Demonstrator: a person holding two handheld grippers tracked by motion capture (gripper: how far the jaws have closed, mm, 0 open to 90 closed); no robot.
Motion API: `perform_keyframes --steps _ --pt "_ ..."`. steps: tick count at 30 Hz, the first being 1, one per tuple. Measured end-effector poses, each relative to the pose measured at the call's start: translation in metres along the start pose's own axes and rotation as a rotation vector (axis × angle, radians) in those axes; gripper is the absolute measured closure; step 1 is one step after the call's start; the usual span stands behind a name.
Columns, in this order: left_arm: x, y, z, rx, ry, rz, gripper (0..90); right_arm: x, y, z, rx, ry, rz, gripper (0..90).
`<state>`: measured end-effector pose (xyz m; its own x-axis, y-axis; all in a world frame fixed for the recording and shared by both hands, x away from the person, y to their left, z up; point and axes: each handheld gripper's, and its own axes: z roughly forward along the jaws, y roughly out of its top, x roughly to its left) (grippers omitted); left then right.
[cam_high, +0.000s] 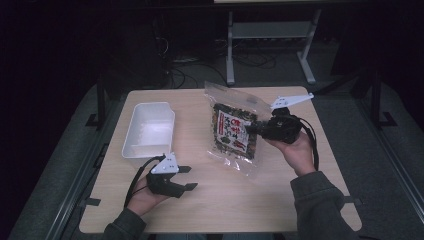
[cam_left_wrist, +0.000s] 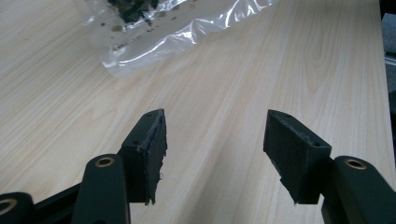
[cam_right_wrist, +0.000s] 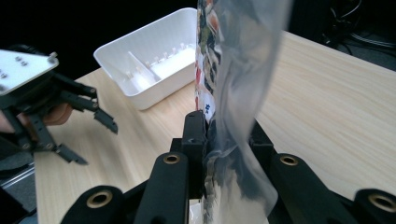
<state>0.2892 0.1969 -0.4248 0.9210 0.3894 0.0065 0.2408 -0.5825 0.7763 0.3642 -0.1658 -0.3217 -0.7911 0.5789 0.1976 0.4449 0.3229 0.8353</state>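
Clear snack bag (cam_right_wrist: 233, 93) pinched between right gripper (cam_right_wrist: 229, 140) fingers (cam_right_wrist: 194, 135).

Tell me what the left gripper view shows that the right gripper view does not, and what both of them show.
The left gripper view alone shows the left gripper's own jaws, wide apart over bare wood with nothing between them, and the bag's clear lower corner lying near them.

The right gripper view alone shows the right gripper shut on the snack bag, the white bin with its divider beyond, and the left gripper from outside in the person's hand.

Both show the snack bag and the light wooden table.
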Motion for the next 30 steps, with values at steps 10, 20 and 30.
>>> perform_keyframes --steps 10,20,30 --pt "-0.004 -0.005 -0.005 0.000 0.020 0.000 34.8 0.005 0.014 0.015 -0.012 -0.050 0.011 75.1" --pt "-0.005 -0.013 -0.010 0.008 0.033 -0.009 31.6 0.012 0.031 0.033 -0.035 -0.063 0.027 75.1" --pt "-0.006 -0.021 -0.019 0.014 0.045 -0.020 29.8 0.022 0.053 0.056 -0.074 -0.077 0.029 75.2"
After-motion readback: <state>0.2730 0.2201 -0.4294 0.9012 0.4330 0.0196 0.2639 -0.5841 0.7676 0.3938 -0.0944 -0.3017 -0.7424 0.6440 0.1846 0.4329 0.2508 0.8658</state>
